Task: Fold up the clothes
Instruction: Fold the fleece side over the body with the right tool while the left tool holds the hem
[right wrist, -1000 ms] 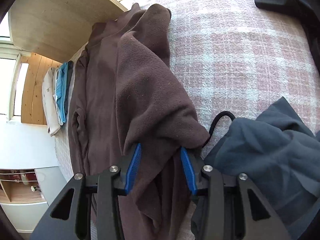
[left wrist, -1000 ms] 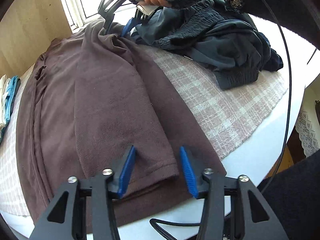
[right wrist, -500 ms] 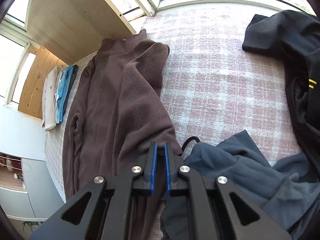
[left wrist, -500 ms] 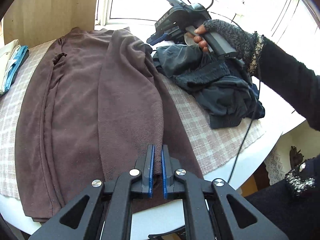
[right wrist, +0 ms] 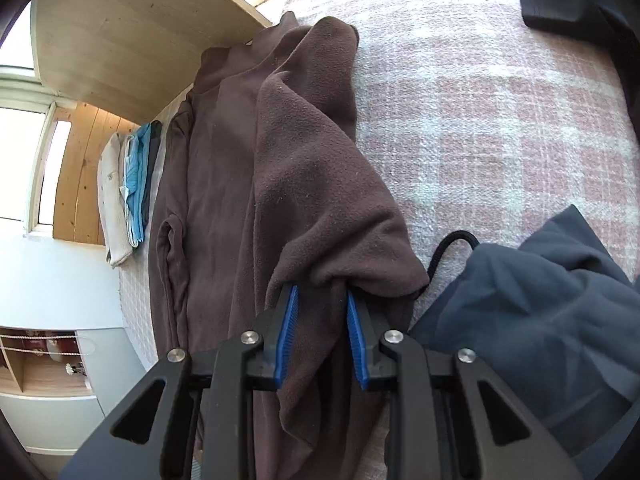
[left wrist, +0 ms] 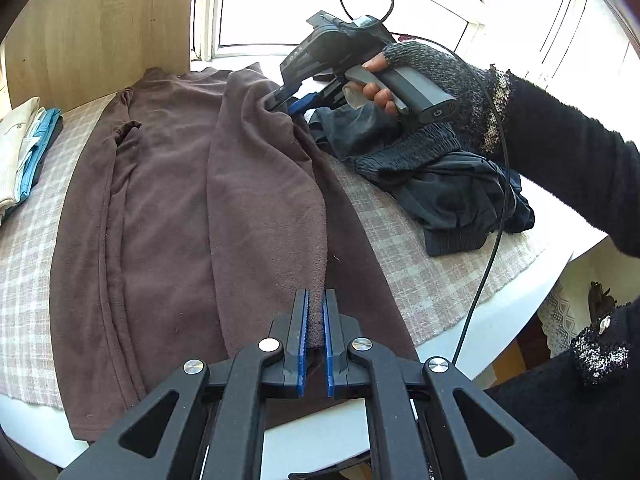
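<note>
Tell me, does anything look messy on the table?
Yes. A dark heap of clothes lies crumpled beside the brown top, unlike the tidy folded stack at the far edge.

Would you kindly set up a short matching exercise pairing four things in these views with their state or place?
Things:
1. left gripper
2. right gripper
3. dark clothes
4. folded stack

States:
A. open, fleece draped over its tips
B. heaped loose on the cloth
C. shut on the brown fleece hem
D. lying neatly beside the fleece, by the wooden panel

Pairs: 1-C, 2-A, 3-B, 4-D
</note>
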Demonstrator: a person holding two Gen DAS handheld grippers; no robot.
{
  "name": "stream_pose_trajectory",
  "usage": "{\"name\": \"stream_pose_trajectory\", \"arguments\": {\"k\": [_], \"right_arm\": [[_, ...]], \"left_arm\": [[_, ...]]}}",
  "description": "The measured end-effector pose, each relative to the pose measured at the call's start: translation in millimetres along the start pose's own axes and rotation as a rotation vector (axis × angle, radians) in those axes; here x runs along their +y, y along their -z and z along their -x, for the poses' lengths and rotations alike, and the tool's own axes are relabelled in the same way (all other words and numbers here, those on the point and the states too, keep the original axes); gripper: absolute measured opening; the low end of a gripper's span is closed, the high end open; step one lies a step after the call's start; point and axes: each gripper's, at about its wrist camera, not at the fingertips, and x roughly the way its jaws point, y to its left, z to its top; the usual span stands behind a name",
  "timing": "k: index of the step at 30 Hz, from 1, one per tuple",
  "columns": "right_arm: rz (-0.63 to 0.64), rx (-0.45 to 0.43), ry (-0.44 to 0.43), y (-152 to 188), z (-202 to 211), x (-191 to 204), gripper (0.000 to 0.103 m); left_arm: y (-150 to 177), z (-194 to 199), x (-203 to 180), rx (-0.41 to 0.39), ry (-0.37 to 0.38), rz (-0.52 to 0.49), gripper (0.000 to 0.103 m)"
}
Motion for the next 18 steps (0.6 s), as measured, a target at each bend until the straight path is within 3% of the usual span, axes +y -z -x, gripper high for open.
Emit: {"name": "stream_pose_trajectory", "arguments": {"k": [2, 7, 10, 13, 15, 18], "right_arm": [[0.067, 0.003, 0.059, 0.1, 2.0, 8.1, 0.008], [0.253, -0.034, 0.234, -3.3, 32.3, 23.9, 0.007], [0.289, -0.053, 0.280, -4.6, 33.0, 21.4, 0.007], [0.306, -0.026, 0.364, -6.1, 14.0, 15.7, 0.007], [0.317, -0.030, 0.374, -5.5, 9.3, 17.3, 0.007], [0.318, -0.027, 0.373, -7.6, 12.2, 17.1, 0.007]], "left_arm": [[1.0, 0.4, -1.7, 0.002, 0.011, -0.005, 0.006], [12.2, -2.0, -25.6, 0.030, 0.046, -0.082, 0.006], [22.6, -14.5, -43.0, 0.058, 0.047, -0.134, 0.006], [33.1, -43.4, -47.6, 0.146, 0.125, -0.083, 0.010], [36.8, -31.5, -42.0, 0.131, 0.155, -0.039, 0.009], [40.0, -4.5, -16.3, 0.067, 0.128, 0.051, 0.024]]}}
